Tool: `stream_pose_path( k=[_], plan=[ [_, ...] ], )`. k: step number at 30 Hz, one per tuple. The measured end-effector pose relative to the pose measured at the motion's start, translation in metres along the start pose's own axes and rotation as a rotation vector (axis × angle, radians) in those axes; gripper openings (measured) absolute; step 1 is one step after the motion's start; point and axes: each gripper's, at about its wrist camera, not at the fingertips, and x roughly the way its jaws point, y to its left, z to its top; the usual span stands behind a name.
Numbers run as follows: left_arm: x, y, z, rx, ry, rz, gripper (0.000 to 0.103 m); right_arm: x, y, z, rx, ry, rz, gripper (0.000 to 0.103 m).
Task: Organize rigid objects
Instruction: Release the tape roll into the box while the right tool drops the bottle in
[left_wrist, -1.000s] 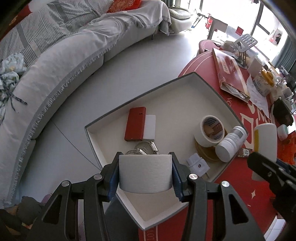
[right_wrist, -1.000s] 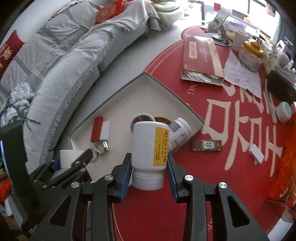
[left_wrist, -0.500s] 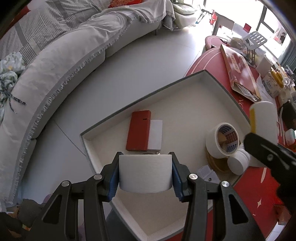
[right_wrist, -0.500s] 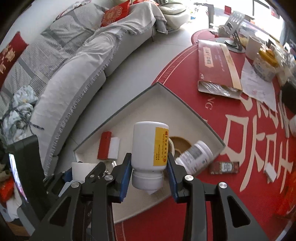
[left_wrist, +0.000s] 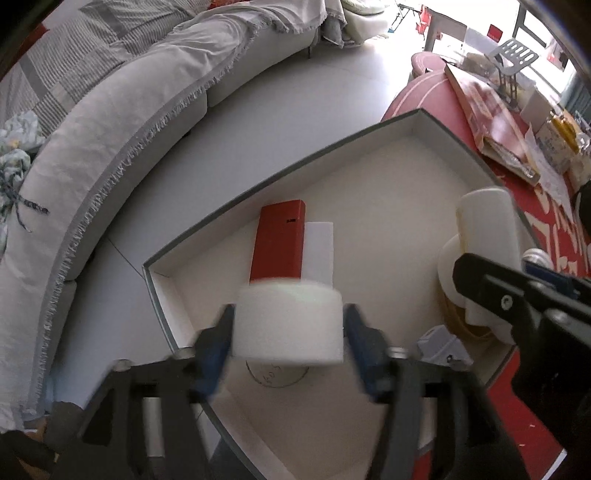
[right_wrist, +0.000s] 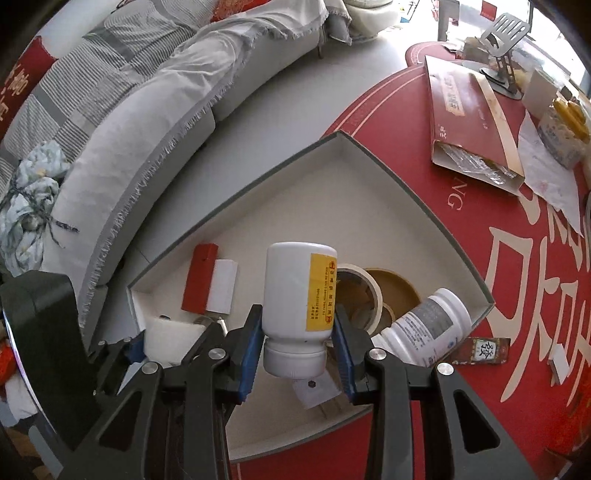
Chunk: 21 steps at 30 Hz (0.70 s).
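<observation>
On the far left a grey sofa (left_wrist: 122, 122) curves along a pale floor; nearer me, a shallow grey-rimmed tray (left_wrist: 280, 173) with a white inside sits on a red table (right_wrist: 480, 206).

My left gripper (left_wrist: 288, 325) points steeply down over the tray's near left corner; its jaws are opening, and the white foam block (left_wrist: 288, 321) between them is blurred, with a gap showing at each blue pad, so I judge it released and dropping. Just beyond it lie a red box (left_wrist: 279, 243) and a white slab (left_wrist: 318, 251), side by side and touching; something round and metallic shows beneath the block.

To the right, my right gripper (right_wrist: 297, 334) is clamped narrowly on a white bottle with a yellow label (right_wrist: 299, 295), held cap toward me above the middle of the tray. Behind it a roll of tape (right_wrist: 360, 288) sits beside a brown disc (right_wrist: 395, 288); a second white bottle (right_wrist: 428, 325) lies on its side against the right rim; a small white packet (right_wrist: 314, 391) lies directly under the held bottle.

Risks as I judge them: the block could land tilted on the metal object and tip against the red box; lowering the bottle straight down would set it on the packet or knock the tape, and it could then roll against the lying bottle; the two grippers are close together and could collide.
</observation>
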Motion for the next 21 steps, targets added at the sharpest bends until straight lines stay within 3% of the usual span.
stream_pose_path(
  k=[1, 3, 4, 8, 10, 15, 18, 21],
  plan=[
    [0.0, 0.0, -0.001, -0.004, -0.001, -0.001, 0.083, 0.001, 0.0, 0.0, -0.002, 0.002, -0.001, 0.039],
    [0.0, -0.001, -0.001, -0.009, 0.005, -0.01, 0.083, 0.0, -0.002, -0.001, 0.004, -0.002, -0.018, 0.067],
    [0.0, -0.001, -0.002, -0.012, 0.01, -0.014, 0.085, -0.002, -0.003, -0.001, 0.009, -0.012, -0.023, 0.07],
    [0.001, -0.001, -0.004, -0.015, 0.018, -0.039, 0.103, -0.01, -0.011, -0.005, 0.024, -0.034, -0.039, 0.072],
    [-0.004, -0.003, -0.006, -0.012, 0.008, -0.042, 0.103, -0.015, -0.019, -0.011, 0.051, -0.039, -0.044, 0.083],
    [-0.013, -0.012, -0.012, 0.007, 0.003, -0.057, 0.103, -0.031, -0.048, -0.035, 0.113, -0.084, -0.101, 0.084],
    [-0.015, -0.019, -0.017, 0.024, 0.01, -0.068, 0.103, -0.041, -0.08, -0.055, 0.187, -0.122, -0.184, 0.084],
    [-0.014, -0.021, -0.02, 0.029, 0.02, -0.077, 0.103, -0.032, -0.114, -0.067, 0.237, -0.08, -0.255, 0.084]
  ],
)
